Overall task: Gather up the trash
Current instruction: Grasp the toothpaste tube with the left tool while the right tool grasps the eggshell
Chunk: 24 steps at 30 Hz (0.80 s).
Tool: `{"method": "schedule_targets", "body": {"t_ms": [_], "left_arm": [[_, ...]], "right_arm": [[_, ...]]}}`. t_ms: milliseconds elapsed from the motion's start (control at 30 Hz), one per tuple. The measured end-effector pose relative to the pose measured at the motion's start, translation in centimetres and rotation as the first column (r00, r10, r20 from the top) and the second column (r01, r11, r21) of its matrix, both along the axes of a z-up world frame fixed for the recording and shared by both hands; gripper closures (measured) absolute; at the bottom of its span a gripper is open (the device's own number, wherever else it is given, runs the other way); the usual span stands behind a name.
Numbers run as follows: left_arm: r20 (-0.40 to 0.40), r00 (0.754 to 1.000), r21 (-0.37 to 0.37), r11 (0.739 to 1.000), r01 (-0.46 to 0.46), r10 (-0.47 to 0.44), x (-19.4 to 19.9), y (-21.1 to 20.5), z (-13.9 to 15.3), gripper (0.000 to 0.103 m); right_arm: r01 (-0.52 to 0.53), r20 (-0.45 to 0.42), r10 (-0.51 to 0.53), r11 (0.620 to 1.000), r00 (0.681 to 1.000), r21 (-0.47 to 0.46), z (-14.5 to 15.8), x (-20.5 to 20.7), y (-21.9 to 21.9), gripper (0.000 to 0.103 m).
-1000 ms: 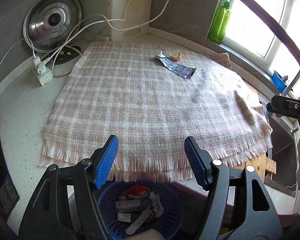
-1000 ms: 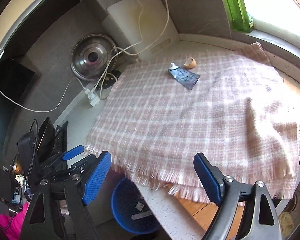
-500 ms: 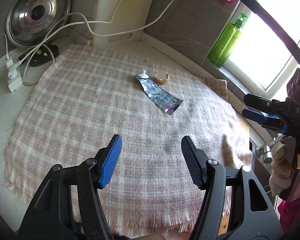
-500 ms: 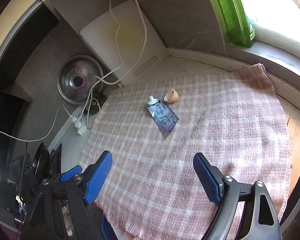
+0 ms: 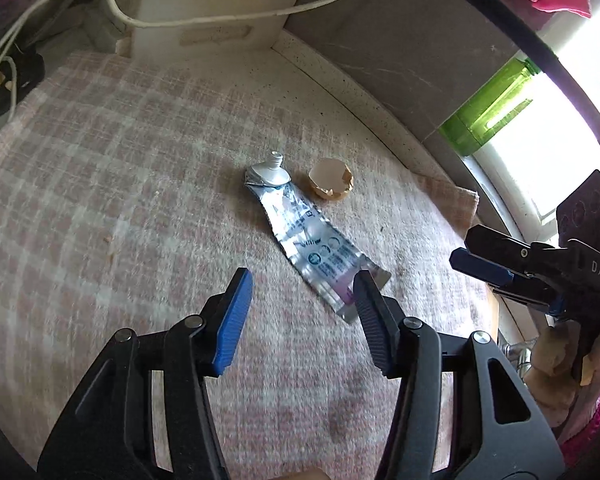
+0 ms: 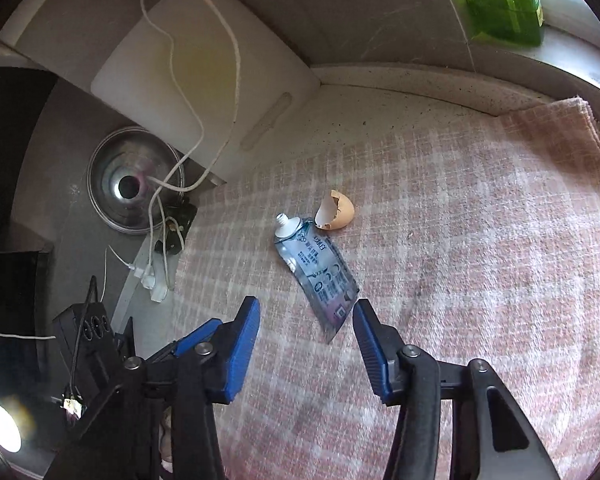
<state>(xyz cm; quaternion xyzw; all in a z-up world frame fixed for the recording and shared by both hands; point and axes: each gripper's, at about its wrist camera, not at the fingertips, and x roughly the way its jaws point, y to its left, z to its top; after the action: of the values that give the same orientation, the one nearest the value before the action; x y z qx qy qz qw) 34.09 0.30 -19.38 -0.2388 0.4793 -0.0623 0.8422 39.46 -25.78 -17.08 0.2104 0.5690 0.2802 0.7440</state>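
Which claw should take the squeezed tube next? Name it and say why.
Either could; the right claw looks slightly better placed. Its jaws, just closing with nothing between them, stand open at the squeezed tube's flat end. The left claw is about as near, also open and empty. The eggshell lies farther off.

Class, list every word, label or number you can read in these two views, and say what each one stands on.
"DAS": white letters on the black body of the right hand-held gripper, seen in the left wrist view.
Flattened tube: printed text and round symbols, too small to read.
Green bottle: no readable label.
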Motion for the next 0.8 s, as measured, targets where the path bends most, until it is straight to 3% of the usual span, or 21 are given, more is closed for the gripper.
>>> {"method": "schedule_targets", "body": {"t_ms": [267,567,600,667,800], "left_arm": [[-0.061,0.998,-0.051,0.999,-0.013,0.010,4.7,1.6,-3.4,0.049],[-0.068,0.998,-0.090,0.996,-0.007,0.001,7.5,2.0,-4.6,0.050],[-0.066,0.998,-0.096,0.995,-0.007,0.001,7.7,2.1,-4.6,0.052],[-0.073,0.997,-0.100,0.995,-0.001,-0.006,8.3,1.9,-4.8,0.069],[-0.066,0.998,-0.101,0.995,-0.007,0.001,8.9,1.8,-5.0,0.071]], "right_arm": [[-0.015,-0.035,0.013,0.998,0.999,-0.068,-2.9,5.5,3.9,0.061],[0.001,-0.084,-0.013,0.990,0.996,-0.143,-6.6,8.6,5.7,0.066],[0.004,-0.087,-0.016,0.990,0.996,-0.142,-6.6,8.7,5.8,0.066],[0.006,-0.091,-0.019,0.990,0.996,-0.142,-6.7,8.9,6.1,0.067],[0.000,-0.089,-0.013,0.989,0.996,-0.151,-6.7,9.4,6.6,0.070]]}}
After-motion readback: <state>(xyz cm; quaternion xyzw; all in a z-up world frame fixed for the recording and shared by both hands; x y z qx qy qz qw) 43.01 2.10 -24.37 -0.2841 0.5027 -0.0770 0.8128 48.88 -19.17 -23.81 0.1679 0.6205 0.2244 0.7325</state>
